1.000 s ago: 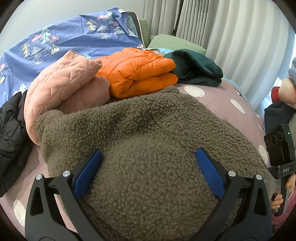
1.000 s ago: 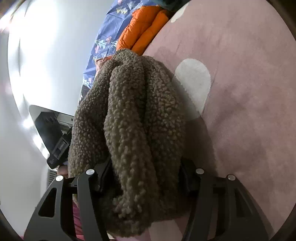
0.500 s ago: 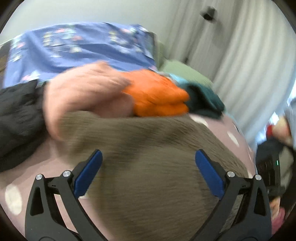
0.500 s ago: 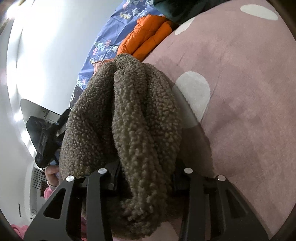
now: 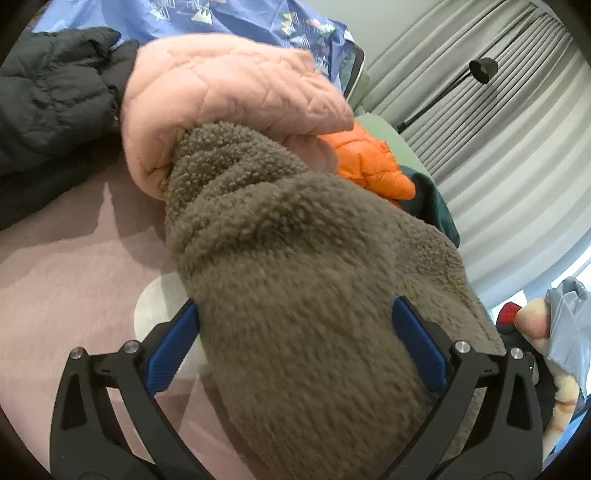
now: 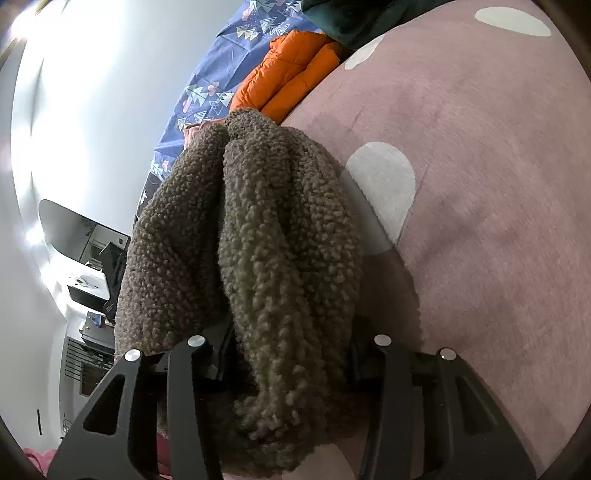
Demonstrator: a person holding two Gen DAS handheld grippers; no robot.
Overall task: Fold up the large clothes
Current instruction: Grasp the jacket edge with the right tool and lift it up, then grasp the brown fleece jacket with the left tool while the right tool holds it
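Left wrist view
- Left gripper (image 5: 295, 343): jaws spread wide; the blue pads (image 5: 171, 349) press against both flanks of a thick bundle of the brown fleece garment (image 5: 295, 258), so the gripper grasps that garment.
- Brown fleece garment: bunched into a fat roll running from between the jaws up toward the pile of clothes; its far end touches the pink quilted jacket (image 5: 221, 85) and sits tucked under that jacket's folded edge.
- Bed cover (image 5: 74, 277): pink with pale dots, bare to the left of the roll.
- Clothes pile: black puffer jacket (image 5: 51, 92) at upper left, touching the pink quilted jacket; orange puffer jacket (image 5: 369, 162) just right of the pink one; dark green garment (image 5: 439, 210) beyond the orange one.
- Background: blue patterned bedding (image 5: 236, 18) behind the pile; grey curtains (image 5: 517, 129) and a black lamp (image 5: 482, 68) at right.

Right wrist view
- Right gripper (image 6: 291, 354): jaws partly apart and just reopened a little; the pads are hidden by the fleece, which fills the gap, so the gripper grasps the garment's near end.
- Brown fleece garment (image 6: 266, 240): two thick folds side by side, lying along the left part of the bed cover (image 6: 498, 184).
- Far end: orange puffer jacket (image 6: 291, 70) and blue patterned bedding (image 6: 221, 74) beyond the fleece.
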